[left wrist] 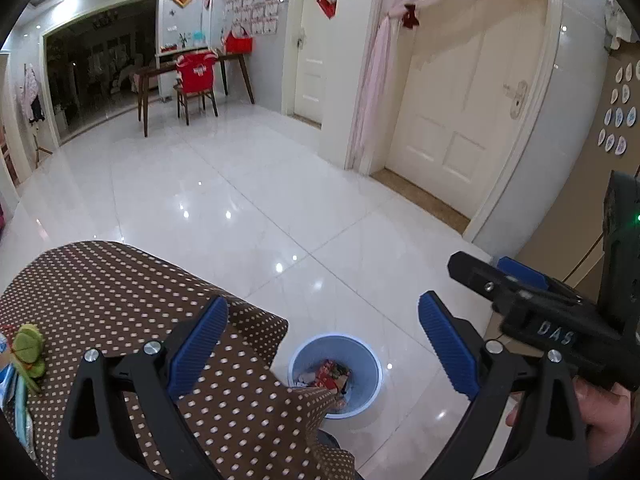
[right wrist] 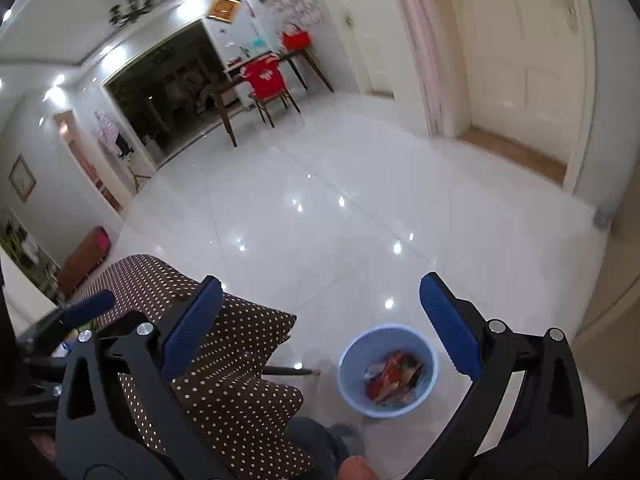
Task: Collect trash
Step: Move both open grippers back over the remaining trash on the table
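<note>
Two grippers, left gripper (left wrist: 323, 330) and right gripper (right wrist: 321, 326), stand released and empty above the round pale-blue plastic bin (left wrist: 335, 376), wrappers inside. Judged step: drop done; next, reach toward the dotted brown tablecloth (left wrist: 120, 280) for remaining litter.

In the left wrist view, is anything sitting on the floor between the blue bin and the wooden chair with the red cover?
No. In the left wrist view, only bare glossy white floor tiles lie between the blue bin and the chair; the right wrist view agrees.

Bin (left wrist: 335, 376) on floor (left wrist: 240, 208) right of table (left wrist: 120, 280), trash (left wrist: 330, 374) inside
</note>
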Action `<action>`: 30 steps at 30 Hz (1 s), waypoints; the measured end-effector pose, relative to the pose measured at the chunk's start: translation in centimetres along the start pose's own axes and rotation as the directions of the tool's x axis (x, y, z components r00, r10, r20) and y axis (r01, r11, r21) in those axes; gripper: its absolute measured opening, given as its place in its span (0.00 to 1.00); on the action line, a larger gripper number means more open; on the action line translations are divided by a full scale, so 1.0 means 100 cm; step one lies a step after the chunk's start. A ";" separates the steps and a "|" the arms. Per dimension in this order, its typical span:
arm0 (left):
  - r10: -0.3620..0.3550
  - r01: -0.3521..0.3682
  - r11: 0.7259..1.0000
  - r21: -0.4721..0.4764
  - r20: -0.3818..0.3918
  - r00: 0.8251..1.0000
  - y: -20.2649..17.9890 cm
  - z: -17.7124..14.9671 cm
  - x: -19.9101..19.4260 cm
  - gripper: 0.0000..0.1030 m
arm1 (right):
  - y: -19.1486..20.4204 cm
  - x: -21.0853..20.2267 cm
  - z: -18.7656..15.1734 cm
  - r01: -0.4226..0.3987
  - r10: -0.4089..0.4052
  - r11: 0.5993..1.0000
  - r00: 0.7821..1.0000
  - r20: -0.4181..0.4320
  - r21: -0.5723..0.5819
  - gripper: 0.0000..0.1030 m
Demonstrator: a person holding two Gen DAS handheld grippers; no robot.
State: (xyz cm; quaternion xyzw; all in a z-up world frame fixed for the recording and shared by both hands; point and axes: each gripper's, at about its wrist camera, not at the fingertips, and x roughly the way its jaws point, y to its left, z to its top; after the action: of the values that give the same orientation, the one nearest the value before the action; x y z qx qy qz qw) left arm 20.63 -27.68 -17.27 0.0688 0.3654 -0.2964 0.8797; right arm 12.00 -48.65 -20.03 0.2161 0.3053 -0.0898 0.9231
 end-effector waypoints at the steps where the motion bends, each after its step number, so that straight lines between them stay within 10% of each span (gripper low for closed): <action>1: 0.003 -0.003 1.000 -0.002 0.015 1.000 0.002 0.000 -0.009 0.92 | 0.006 -0.002 0.001 -0.004 0.004 1.000 1.000 0.006 -0.015 0.94; 30: 0.246 -0.210 0.943 -0.256 0.116 0.962 0.158 -0.095 -0.159 0.92 | 0.222 0.013 -0.051 -0.277 0.223 0.890 0.957 -0.185 -0.362 0.94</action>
State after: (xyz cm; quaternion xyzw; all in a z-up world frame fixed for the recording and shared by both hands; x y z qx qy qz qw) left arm 15.12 -4.09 -14.83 -0.0189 0.3227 -0.1498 0.9344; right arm 17.01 -26.61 -16.86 0.0744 0.3494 0.1069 0.9279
